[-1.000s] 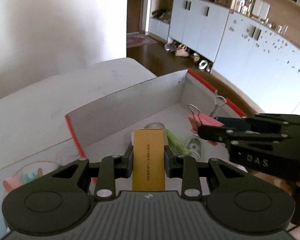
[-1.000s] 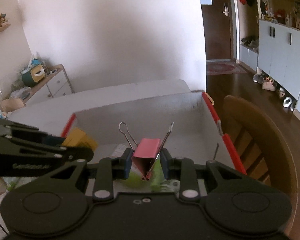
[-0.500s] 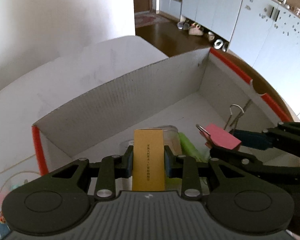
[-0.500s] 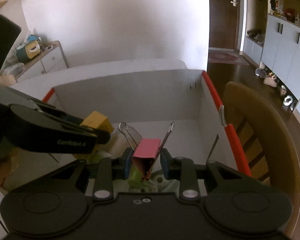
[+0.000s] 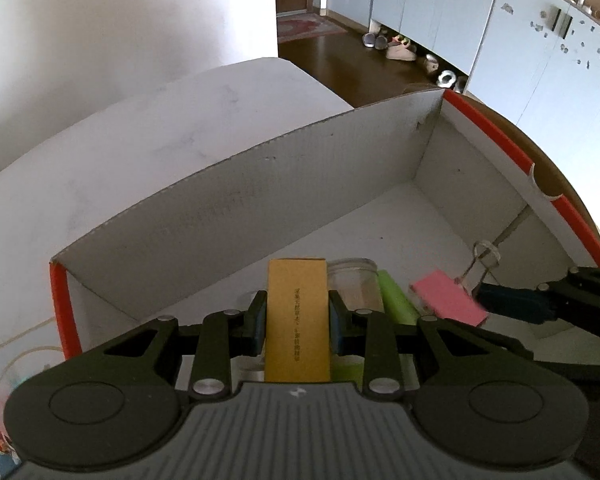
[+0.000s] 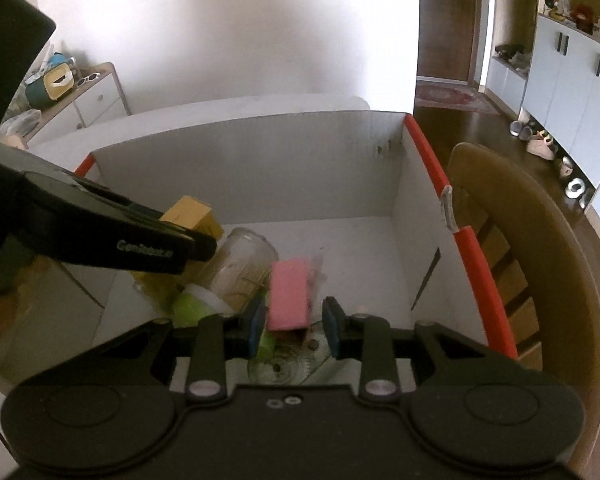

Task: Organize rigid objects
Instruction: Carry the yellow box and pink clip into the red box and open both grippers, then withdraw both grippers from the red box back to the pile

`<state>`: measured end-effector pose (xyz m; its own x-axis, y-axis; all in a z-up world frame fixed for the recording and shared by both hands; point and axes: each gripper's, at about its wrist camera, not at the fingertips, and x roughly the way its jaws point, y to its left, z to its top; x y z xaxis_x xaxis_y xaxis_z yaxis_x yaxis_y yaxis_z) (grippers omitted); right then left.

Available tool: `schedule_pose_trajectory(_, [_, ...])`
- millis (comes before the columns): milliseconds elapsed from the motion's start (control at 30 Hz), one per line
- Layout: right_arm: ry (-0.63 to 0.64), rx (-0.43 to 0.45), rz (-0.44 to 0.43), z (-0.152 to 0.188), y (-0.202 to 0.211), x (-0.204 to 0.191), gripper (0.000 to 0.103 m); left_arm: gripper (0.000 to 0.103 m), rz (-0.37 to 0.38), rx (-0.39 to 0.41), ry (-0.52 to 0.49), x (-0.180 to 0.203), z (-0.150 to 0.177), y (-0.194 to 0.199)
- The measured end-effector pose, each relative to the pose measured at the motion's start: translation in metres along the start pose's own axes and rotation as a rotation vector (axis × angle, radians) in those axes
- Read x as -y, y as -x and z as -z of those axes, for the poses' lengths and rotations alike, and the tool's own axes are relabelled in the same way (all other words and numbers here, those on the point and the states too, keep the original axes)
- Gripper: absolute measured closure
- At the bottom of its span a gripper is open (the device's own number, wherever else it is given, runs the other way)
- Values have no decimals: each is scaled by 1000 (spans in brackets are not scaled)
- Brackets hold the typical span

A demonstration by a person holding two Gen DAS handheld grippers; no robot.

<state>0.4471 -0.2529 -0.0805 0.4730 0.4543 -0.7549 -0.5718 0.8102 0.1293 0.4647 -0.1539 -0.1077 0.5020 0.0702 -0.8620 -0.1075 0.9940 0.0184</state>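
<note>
My left gripper (image 5: 297, 316) is shut on a yellow carton (image 5: 296, 320) and holds it low inside the white cardboard box with red rims (image 5: 260, 200). A pink binder clip (image 6: 288, 296) sits blurred between the pads of my right gripper (image 6: 294, 320). It leans toward the left pad, with a gap to the right pad, so that gripper is open. Under both lie a clear glass jar (image 6: 240, 264) and a green item (image 6: 192, 304). The left wrist view shows the clip (image 5: 448, 300) beside a right finger (image 5: 512, 304). One left finger (image 6: 140, 244) crosses the right wrist view, over the carton (image 6: 192, 216).
The box stands on a white table (image 5: 140, 140); its far half (image 6: 360, 248) is bare floor. A wooden chair (image 6: 540, 240) stands just past the box's right wall. A clear container (image 5: 20, 360) sits outside the box's left rim. A low cabinet (image 6: 96, 92) stands by the wall.
Both grippers have sunk deeper into the box. The right pads have parted a little and the pink clip, gripped upright before, now hangs loose and blurred. The left still grips the yellow carton.
</note>
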Motion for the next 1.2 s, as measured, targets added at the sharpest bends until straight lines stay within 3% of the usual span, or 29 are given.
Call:
schedule_pose_trajectory(333, [-18,-2,-16,1,12,2,62,71,4,8,-21,0,4,9])
schedule_pose_trajectory(467, [-29,24,-4,0,21,0,58,47,11,43,-23,-3,11,23])
schedule_pose_trajectory(500, [-32,27,-4,-1,23,-1,57,45,17,55,-19,-4,13,27])
schedule_pose_trajectory(1200, [-21,135,-12,-1,79,-57,32,45,84,196,-3,-37,44,109])
